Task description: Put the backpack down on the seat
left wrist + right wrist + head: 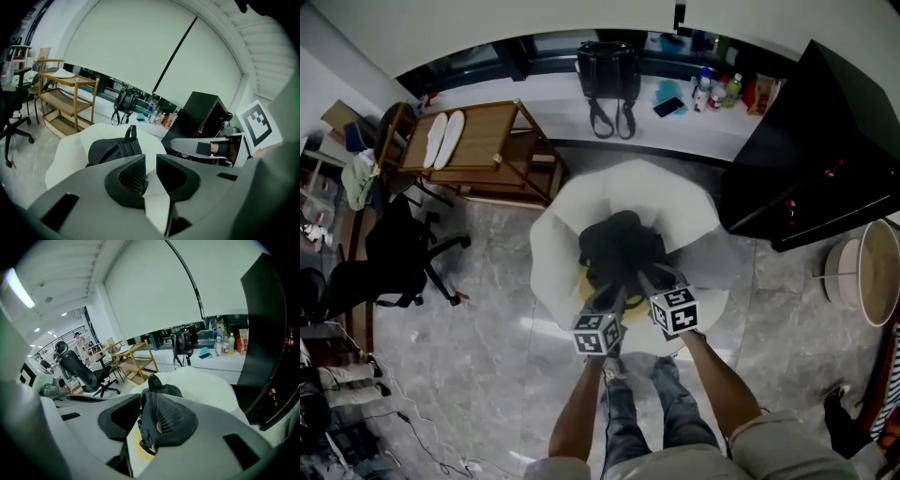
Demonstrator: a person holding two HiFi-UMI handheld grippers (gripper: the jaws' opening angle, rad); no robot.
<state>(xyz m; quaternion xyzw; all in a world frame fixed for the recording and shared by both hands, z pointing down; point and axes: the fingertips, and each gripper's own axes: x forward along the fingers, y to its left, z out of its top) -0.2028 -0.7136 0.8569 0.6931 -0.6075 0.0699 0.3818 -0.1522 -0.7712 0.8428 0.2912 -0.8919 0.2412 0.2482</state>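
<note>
Jaws spread, left claw [150,161] and right claw [147,401] hover at the white seat's [562,234] near edge, black backpack [619,246] resting mid-seat; its strap [144,430], lying in the right claw's gap, could snag and drag it off.

No text readable. Left cube [598,334], right cube [676,310]: black-white square marker patterns carried, no letters or digits made out. Labels on bottles [715,91] and packet [766,94] on counter [553,98] seen as colour only, too small to be read.
</note>
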